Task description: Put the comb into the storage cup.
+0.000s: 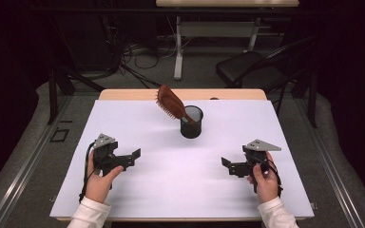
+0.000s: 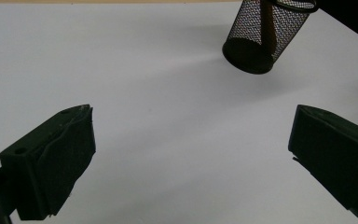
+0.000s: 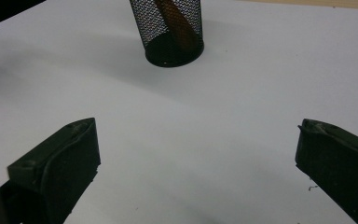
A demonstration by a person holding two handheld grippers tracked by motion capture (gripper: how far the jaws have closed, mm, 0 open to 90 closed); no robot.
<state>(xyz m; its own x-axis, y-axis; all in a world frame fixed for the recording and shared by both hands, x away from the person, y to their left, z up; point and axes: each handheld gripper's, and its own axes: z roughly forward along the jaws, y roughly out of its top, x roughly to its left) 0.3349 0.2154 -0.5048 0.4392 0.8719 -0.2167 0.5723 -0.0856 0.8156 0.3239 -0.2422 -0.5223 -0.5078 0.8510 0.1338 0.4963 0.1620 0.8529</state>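
Your left gripper [image 1: 134,155] rests low on the white-covered bench [image 1: 123,118], fingers [image 2: 56,158] spread wide and holding nothing — the same shows in the left gripper view. Toward the far middle of the bench stands the black wire-mesh cylindrical cup [image 1: 191,124], and the brown wooden hairbrush [image 1: 171,103] sits handle-down inside it, bristled head leaning out to the left. Your right gripper [image 1: 226,162] mirrors the left, fingers [image 3: 58,163] wide apart and empty, well short of the cup. I'd judge this the resting point with the brush stowed; any next move means reaching forward — steady the cup before touching the brush.
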